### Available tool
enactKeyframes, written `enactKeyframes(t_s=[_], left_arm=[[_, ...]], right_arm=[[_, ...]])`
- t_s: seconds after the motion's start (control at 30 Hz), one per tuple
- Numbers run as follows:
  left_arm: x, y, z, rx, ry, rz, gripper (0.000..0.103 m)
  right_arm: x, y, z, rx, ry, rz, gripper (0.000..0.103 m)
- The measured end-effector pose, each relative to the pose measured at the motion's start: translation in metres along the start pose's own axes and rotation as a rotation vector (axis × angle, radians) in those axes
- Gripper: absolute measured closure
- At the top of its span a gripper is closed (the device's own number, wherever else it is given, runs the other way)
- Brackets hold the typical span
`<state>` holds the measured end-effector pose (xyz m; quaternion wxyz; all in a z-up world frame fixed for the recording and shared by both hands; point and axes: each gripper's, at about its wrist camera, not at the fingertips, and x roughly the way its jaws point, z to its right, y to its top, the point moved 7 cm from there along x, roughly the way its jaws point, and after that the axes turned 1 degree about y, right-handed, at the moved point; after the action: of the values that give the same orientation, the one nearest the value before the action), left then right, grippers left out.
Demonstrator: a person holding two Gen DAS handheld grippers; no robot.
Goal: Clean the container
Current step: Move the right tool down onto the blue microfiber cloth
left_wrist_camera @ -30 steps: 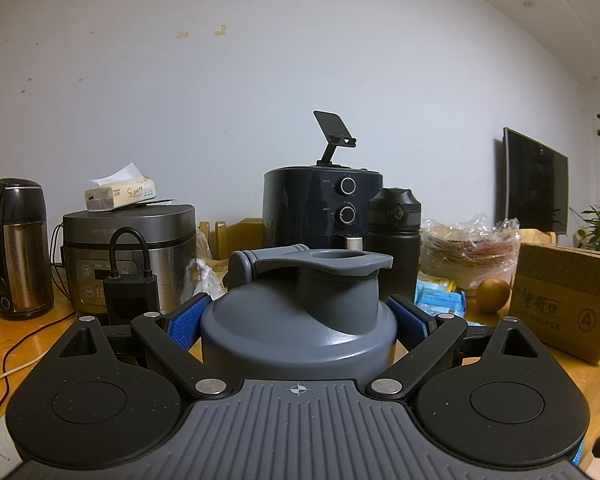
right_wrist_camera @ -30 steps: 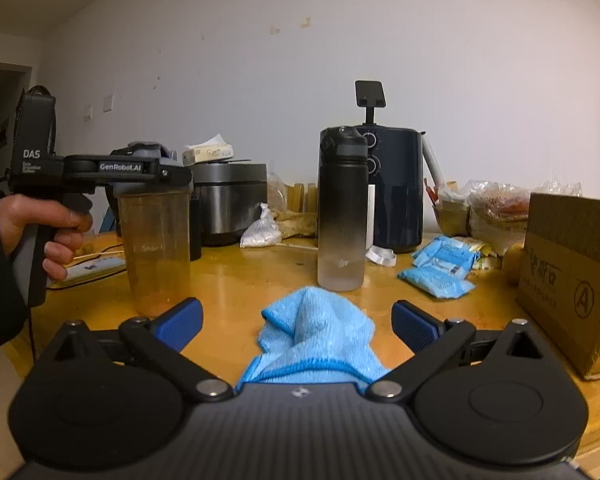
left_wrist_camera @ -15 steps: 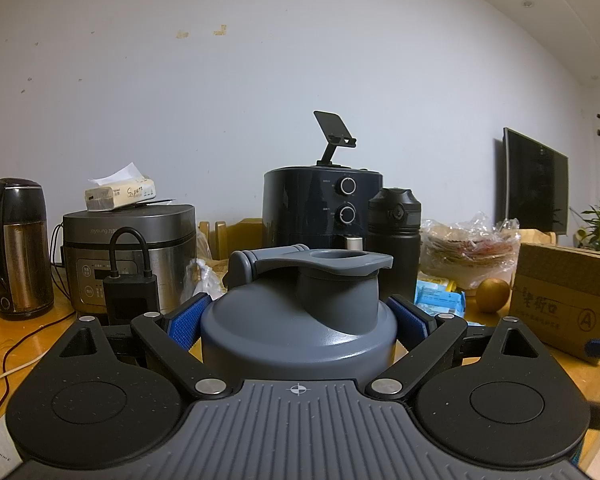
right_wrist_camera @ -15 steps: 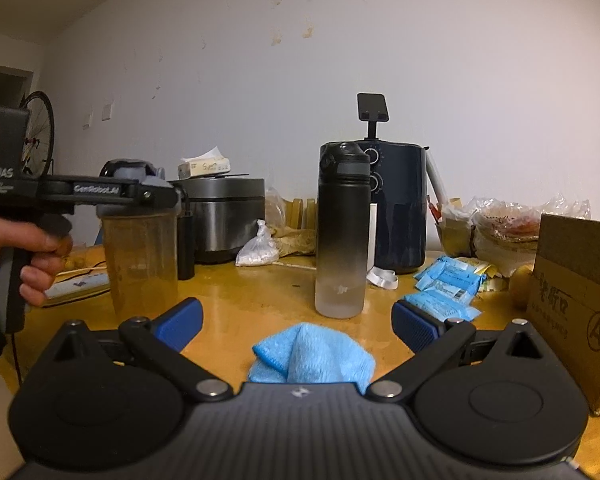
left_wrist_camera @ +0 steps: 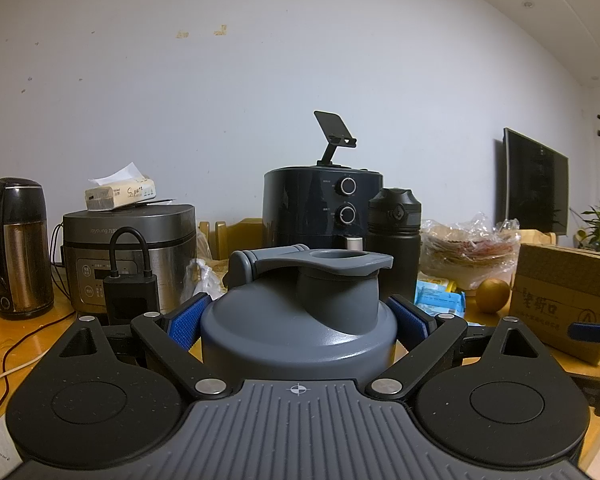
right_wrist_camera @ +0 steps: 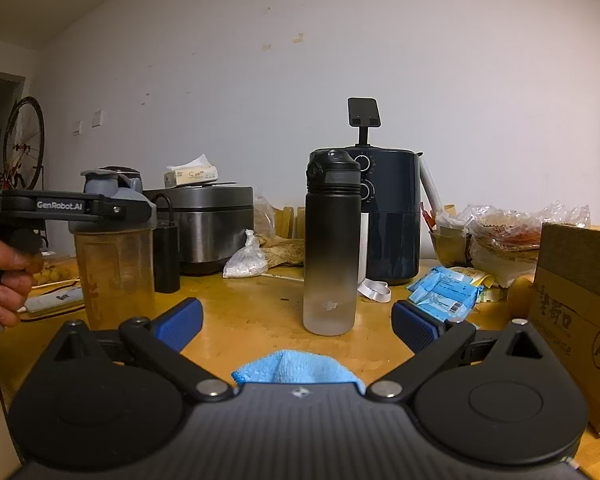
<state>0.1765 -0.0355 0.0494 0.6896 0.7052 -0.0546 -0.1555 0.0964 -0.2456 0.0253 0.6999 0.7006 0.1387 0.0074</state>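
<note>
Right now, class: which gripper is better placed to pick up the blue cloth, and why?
The right gripper. Its jaws are open with the blue cloth lying just below them. The left gripper is shut on the shaker bottle's grey lid, so it isn't free.

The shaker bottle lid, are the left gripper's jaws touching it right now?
Touching. The left wrist view shows both blue pads pressed against the grey shaker bottle lid, with no gap on either side of the left gripper.

The room looks dim and a bit yellow. My pictures bend round at the edges, with dark corners. The wooden surface [right_wrist_camera: 260, 320] shines softly. Everything looks sharp.
</note>
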Motion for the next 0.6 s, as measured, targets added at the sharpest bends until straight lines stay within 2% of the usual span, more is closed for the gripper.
enactKeyframes(t_s=[0.3, 0.6], left_arm=[[0.000, 0.000, 0.000, -0.001, 0.001, -0.002, 0.008], [0.000, 0.000, 0.000, -0.003, 0.003, -0.001, 0.008]], right_arm=[[0.007, 0.002, 0.000, -0.015, 0.003, -0.024, 0.000], [0.023, -0.002, -0.005, -0.057, 0.022, -0.185, 0.000]])
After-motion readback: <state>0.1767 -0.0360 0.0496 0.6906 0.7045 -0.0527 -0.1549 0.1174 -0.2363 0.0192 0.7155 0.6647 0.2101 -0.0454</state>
